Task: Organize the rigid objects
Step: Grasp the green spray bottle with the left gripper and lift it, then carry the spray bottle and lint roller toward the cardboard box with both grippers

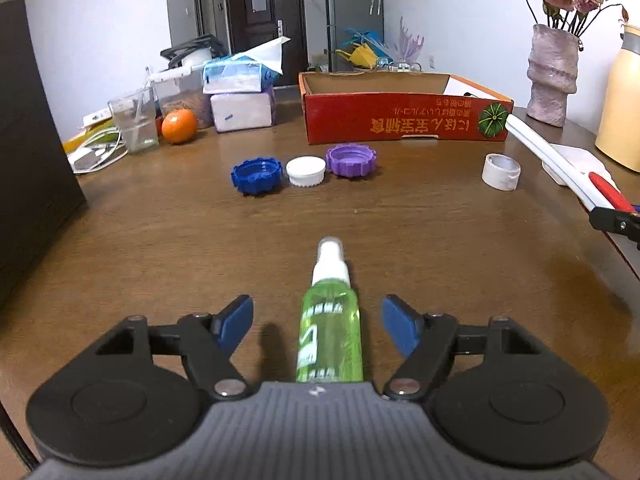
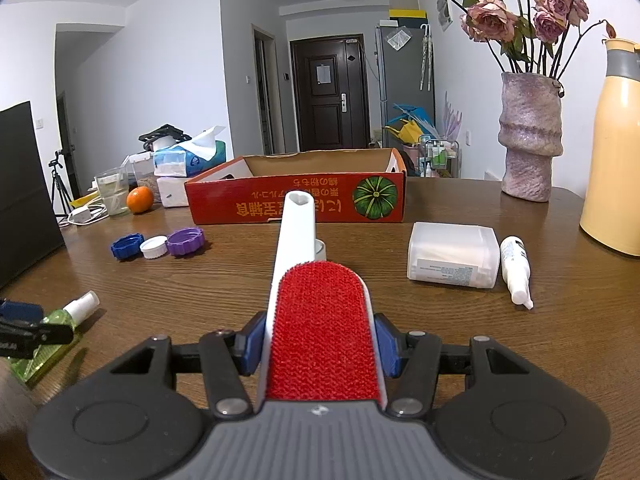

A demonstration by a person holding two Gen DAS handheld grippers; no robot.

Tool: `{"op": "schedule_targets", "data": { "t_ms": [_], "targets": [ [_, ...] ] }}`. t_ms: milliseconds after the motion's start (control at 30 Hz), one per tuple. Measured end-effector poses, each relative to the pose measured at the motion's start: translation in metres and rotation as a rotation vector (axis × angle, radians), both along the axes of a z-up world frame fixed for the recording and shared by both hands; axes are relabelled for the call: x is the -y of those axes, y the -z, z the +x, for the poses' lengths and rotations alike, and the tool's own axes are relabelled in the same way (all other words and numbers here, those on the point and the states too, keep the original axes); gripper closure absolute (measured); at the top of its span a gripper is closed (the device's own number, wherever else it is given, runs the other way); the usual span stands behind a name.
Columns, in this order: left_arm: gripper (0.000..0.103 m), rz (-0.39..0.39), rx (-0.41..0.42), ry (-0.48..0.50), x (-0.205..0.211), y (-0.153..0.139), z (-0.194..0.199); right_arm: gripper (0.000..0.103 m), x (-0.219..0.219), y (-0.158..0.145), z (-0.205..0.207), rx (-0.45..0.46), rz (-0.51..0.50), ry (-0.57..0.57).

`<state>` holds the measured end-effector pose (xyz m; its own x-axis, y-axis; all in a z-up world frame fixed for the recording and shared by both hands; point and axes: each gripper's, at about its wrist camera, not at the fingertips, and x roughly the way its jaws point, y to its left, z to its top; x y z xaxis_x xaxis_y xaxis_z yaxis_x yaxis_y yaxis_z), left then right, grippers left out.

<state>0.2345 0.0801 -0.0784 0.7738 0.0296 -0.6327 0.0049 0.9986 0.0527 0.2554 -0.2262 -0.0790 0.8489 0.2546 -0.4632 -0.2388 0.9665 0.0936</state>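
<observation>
My left gripper [image 1: 317,326] has its blue pads spread wide, and the green spray bottle [image 1: 330,336] lies on the table [image 1: 160,240] between them, touching neither pad, its white nozzle pointing away from me. Ahead and to the left of that gripper sits a row of three caps, each just beside the next: blue cap [image 1: 256,175], white cap [image 1: 306,171], purple cap [image 1: 351,160]. Farther left and back stand a glass [image 1: 134,122] and an orange [image 1: 179,126]. Beyond the caps is the red box [image 1: 404,118], open at the top, its near wall facing me. To the right of the caps, well apart from them, a roll of tape [image 1: 501,171] stands on the table.

My right gripper [image 2: 320,344] is clamped on the lint brush [image 2: 322,332]: both pads press the sides of its head, the red bristle face up, and the white handle [image 2: 297,224] runs forward toward the box [image 2: 296,196]. From this side the bottle [image 2: 54,328] shows at my far left with the other gripper's pad over it. Ahead and to the right of the brush a clear case [image 2: 452,256] rests on the table, and a small white bottle [image 2: 516,268] lies just beside its right edge. Farther back on the right stand a vase [image 2: 528,140] of roses and a yellow jug [image 2: 612,160].
</observation>
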Motion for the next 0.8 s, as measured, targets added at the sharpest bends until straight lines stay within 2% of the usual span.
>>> {"op": "schedule_targets", "data": {
  "t_ms": [33,67,133,400,800],
  "targets": [
    [0.036,-0.014,-0.014,-0.001,-0.002,0.001,-0.001,0.048,0.0,0.0,0.0,0.0,0.001,-0.001],
    [0.049,-0.023,-0.028,-0.003,-0.003,0.003,-0.002,0.048,0.0,0.0,0.0,0.0,0.0,0.0],
    [0.07,-0.046,-0.041,0.0,-0.004,0.005,-0.003,0.048,0.0,0.0,-0.001,0.002,0.0,-0.001],
    [0.072,-0.085,-0.008,0.014,0.008,-0.001,-0.006,0.048,0.002,-0.003,-0.004,0.016,0.009,0.005],
    [0.072,-0.128,0.096,0.043,0.028,-0.035,-0.006,0.048,0.004,-0.019,-0.007,0.072,0.032,0.006]
  ]
}}
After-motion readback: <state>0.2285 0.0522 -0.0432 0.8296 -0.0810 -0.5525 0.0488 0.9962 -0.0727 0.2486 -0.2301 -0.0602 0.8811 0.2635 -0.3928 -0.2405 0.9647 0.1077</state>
